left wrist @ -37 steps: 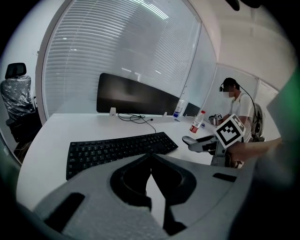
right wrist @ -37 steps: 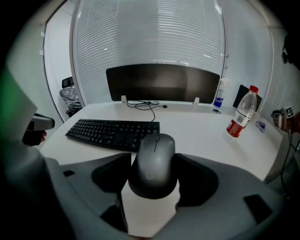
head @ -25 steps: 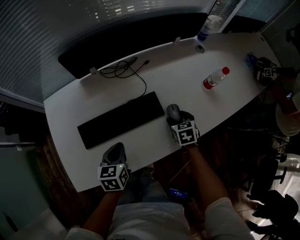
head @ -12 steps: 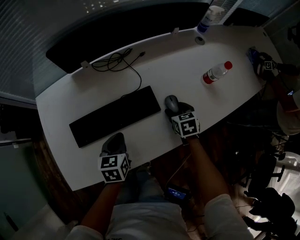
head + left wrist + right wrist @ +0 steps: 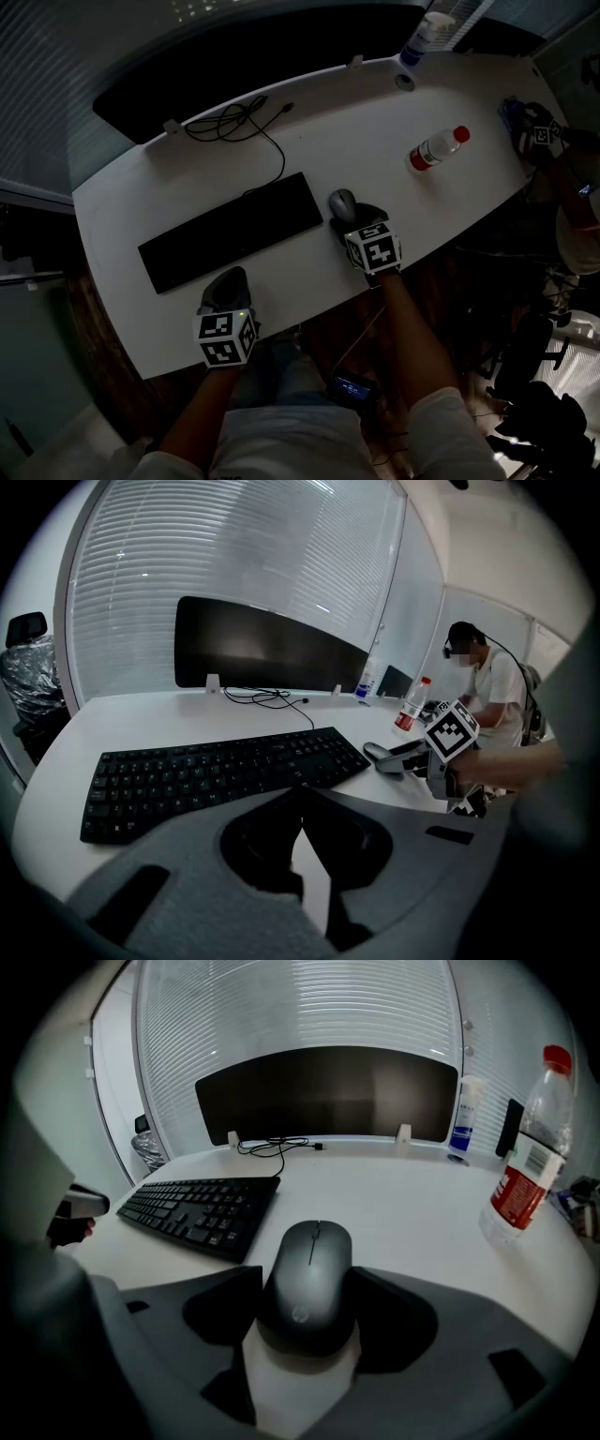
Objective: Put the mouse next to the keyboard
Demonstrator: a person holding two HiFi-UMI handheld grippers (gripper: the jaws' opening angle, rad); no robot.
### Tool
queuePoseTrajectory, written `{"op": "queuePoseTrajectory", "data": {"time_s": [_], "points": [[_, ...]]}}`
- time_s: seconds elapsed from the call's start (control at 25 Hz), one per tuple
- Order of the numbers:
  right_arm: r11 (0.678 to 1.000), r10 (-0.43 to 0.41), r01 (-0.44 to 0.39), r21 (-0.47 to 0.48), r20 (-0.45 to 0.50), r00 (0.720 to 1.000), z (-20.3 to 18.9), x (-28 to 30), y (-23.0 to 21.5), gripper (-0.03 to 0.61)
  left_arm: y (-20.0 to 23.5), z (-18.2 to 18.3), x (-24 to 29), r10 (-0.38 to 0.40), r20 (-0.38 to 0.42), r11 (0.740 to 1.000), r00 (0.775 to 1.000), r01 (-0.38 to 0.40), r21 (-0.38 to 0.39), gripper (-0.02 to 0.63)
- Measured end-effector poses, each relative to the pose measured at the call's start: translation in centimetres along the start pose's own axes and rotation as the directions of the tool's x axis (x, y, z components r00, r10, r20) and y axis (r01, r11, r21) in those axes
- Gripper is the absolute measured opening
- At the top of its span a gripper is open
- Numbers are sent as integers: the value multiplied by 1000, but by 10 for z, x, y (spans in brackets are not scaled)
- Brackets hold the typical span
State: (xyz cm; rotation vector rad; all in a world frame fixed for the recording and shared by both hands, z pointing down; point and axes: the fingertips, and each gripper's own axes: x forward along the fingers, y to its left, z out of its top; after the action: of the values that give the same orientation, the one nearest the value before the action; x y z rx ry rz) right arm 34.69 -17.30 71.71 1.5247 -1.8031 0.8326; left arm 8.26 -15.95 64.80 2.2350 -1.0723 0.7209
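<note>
Grey HP-logo mouse [image 5: 314,1260] gripped in right gripper [image 5: 306,1309], just beside black keyboard [image 5: 202,1211], left gripper [image 5: 300,803] closed

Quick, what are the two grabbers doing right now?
Left gripper: closed, holding nothing.
Right gripper: closed on the mouse.

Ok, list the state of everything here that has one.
mouse, resting beside the keyboard, gripped
right tongs, closed on the mouse
left tongs, shut, empty
bottle, upright, red cap on
monitor, screen dark
</note>
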Motion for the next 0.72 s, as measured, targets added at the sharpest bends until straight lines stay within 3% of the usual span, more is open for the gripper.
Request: {"op": "queuePoseTrajectory", "data": {"time_s": [0.72], "points": [[1000, -1, 1, -5, 23, 1000, 4, -4, 1, 301, -2, 2, -1, 4, 6, 1000, 1000, -4, -2, 6]]}}
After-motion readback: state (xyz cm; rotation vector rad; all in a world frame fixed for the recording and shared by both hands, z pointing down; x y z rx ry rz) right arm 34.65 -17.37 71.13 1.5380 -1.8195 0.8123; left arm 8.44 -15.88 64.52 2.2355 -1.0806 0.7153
